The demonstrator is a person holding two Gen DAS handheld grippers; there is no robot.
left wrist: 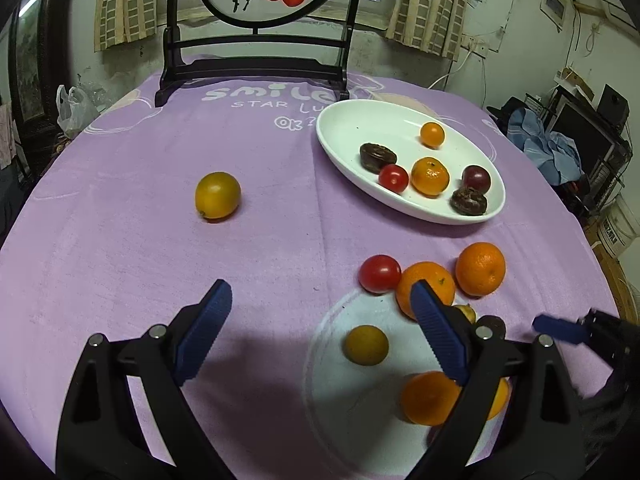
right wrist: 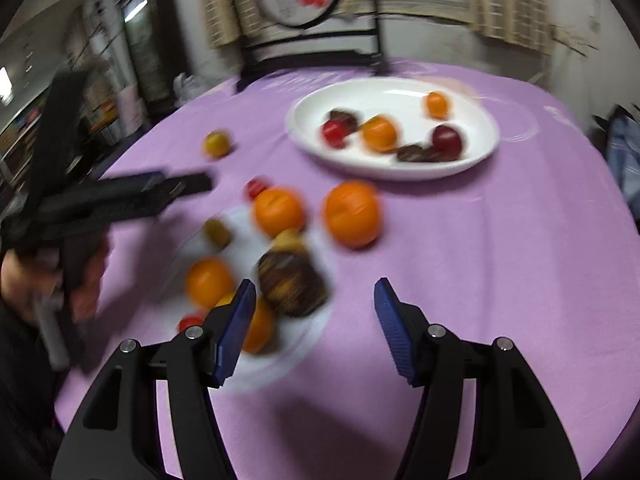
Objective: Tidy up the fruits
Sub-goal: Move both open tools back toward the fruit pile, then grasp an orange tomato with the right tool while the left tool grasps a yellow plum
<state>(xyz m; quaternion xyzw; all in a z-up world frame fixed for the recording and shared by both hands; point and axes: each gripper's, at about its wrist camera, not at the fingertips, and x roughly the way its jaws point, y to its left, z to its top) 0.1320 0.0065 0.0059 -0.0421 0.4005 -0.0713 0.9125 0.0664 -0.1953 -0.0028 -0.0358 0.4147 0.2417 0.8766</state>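
Both grippers are spread and empty. Left gripper [left wrist: 320, 328] should settle over the small yellow fruit [left wrist: 367, 345], lower centre, squeeze gently, then carry it to the white dish [left wrist: 340, 152], upper right; right gripper [right wrist: 316, 320] waits.

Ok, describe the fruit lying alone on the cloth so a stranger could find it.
Start at the white dish on the purple cloth. Look left across bare cloth to a lone yellow-orange fruit. Nothing touches it, while the other loose fruits crowd together in front of the dish.

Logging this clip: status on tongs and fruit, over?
Left tongs open, empty. Right tongs open, empty. Six fruits in white dish; rest loose on purple cloth. Nothing blocking.
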